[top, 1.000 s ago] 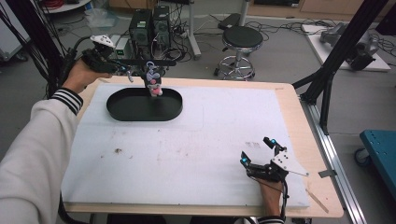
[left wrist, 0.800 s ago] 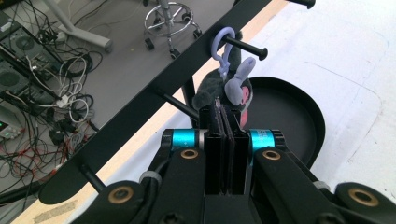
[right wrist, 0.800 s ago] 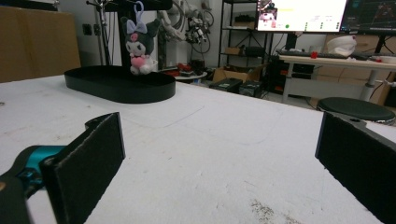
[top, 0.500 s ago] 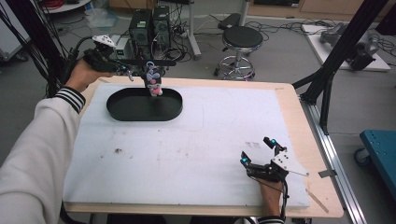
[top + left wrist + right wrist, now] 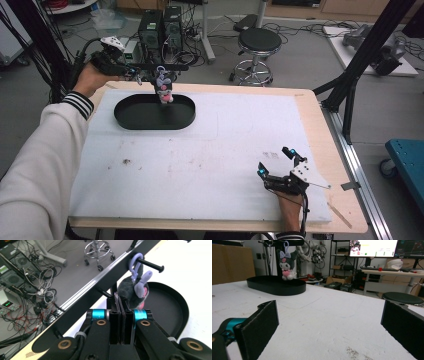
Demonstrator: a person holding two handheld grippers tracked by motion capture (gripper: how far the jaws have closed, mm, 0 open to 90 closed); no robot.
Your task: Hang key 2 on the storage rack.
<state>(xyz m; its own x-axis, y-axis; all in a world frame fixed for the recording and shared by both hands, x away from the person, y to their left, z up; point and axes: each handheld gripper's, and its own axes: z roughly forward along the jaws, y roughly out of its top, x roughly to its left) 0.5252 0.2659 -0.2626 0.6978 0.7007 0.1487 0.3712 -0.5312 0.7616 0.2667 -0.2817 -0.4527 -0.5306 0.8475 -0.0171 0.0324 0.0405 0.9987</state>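
At 11 o'clock, the left gripper (image 5: 142, 75), pressed together beside the toy (image 5: 163, 88), should open wide before grabbing; the right gripper (image 5: 276, 162) rests apart.

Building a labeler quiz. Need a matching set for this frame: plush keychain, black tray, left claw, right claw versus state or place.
Things:
1. plush keychain
2. black oval tray
3. left claw
4. right claw

States:
A. jaws wide apart, low over the white mat
B. hangs by its purple clip from a black peg
C. jaws pressed together, just behind the plush
D. lies flat beneath the plush

Pairs: 1-B, 2-D, 3-C, 4-A
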